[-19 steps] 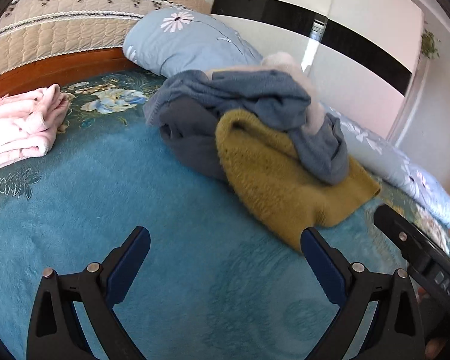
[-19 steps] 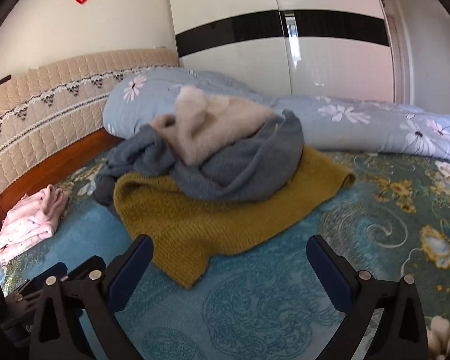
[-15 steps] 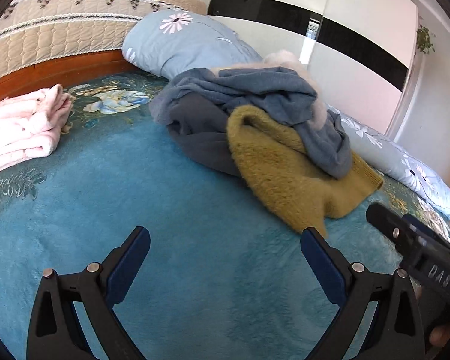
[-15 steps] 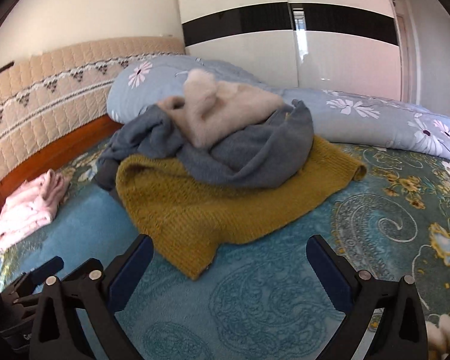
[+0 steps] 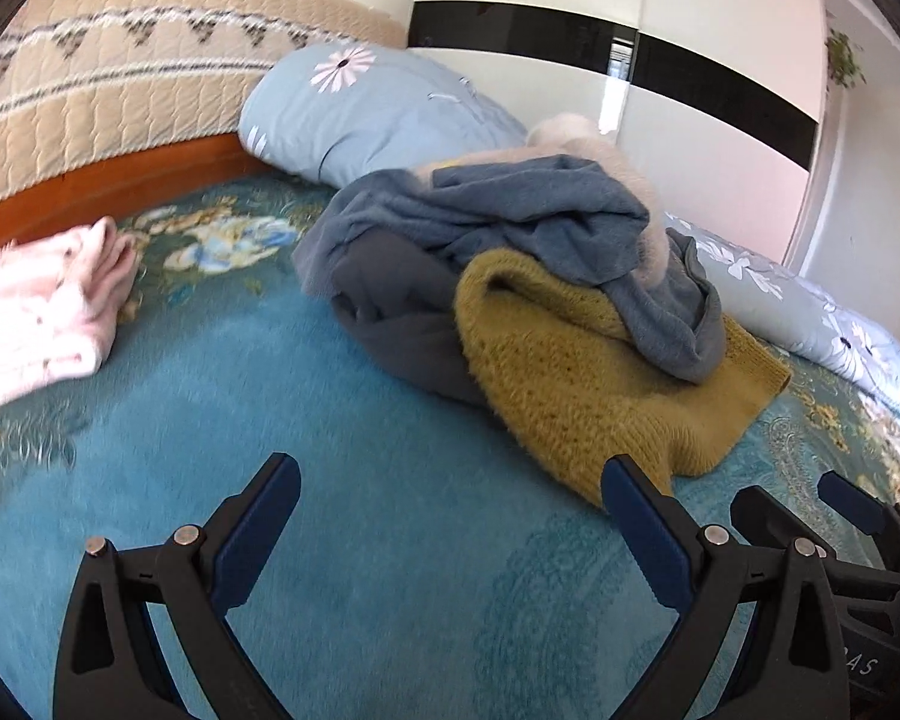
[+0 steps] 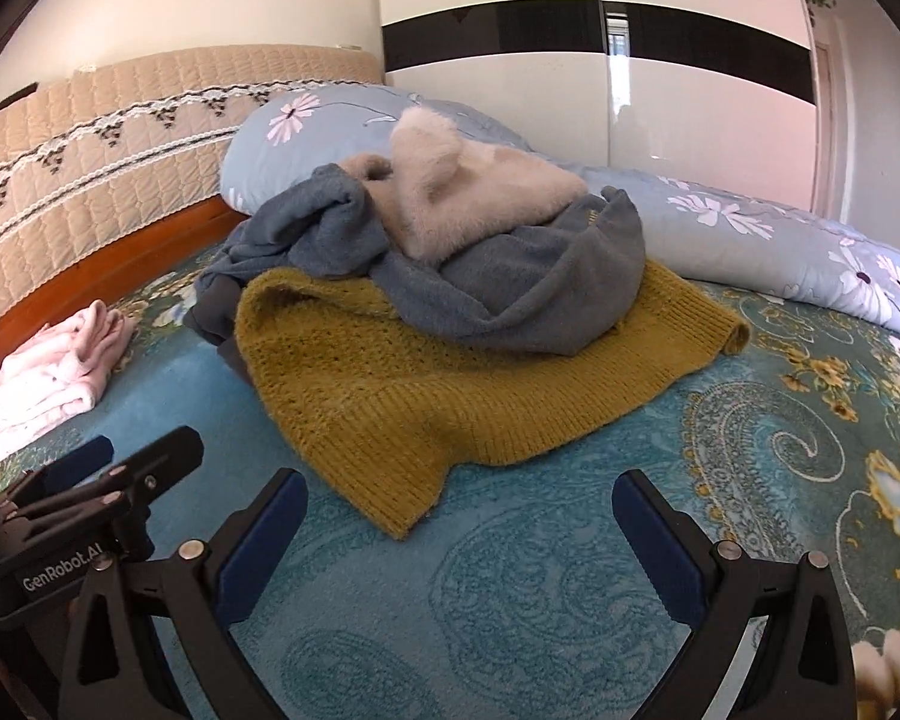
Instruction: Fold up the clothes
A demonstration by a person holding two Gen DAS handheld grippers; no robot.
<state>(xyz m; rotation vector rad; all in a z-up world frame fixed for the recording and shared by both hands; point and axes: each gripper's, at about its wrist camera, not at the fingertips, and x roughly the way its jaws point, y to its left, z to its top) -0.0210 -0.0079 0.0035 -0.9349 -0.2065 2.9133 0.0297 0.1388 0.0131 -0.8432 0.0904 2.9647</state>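
Note:
A heap of clothes lies on the teal bed cover: a mustard knit sweater [image 5: 594,384] [image 6: 450,384] at the bottom, a grey-blue garment [image 5: 528,216] [image 6: 510,288] over it and a fluffy beige one [image 6: 474,186] on top. A pink garment [image 5: 42,294] [image 6: 60,372] lies folded at the left by the headboard. My left gripper [image 5: 450,492] is open over bare cover, its right finger just short of the sweater's near corner. My right gripper [image 6: 459,501] is open too, and the sweater's near corner lies between its fingertips, untouched. Each gripper shows at the edge of the other's view.
A long blue floral pillow [image 5: 378,108] [image 6: 750,234] runs behind the heap. A quilted beige headboard [image 5: 120,84] with a wooden base stands at the left. White wardrobe doors [image 6: 690,90] with a black band close off the back.
Both grippers have come closer to the heap and lower; the mustard sweater looks bigger and its near corner now lies by the fingertips. The clothes have not moved.

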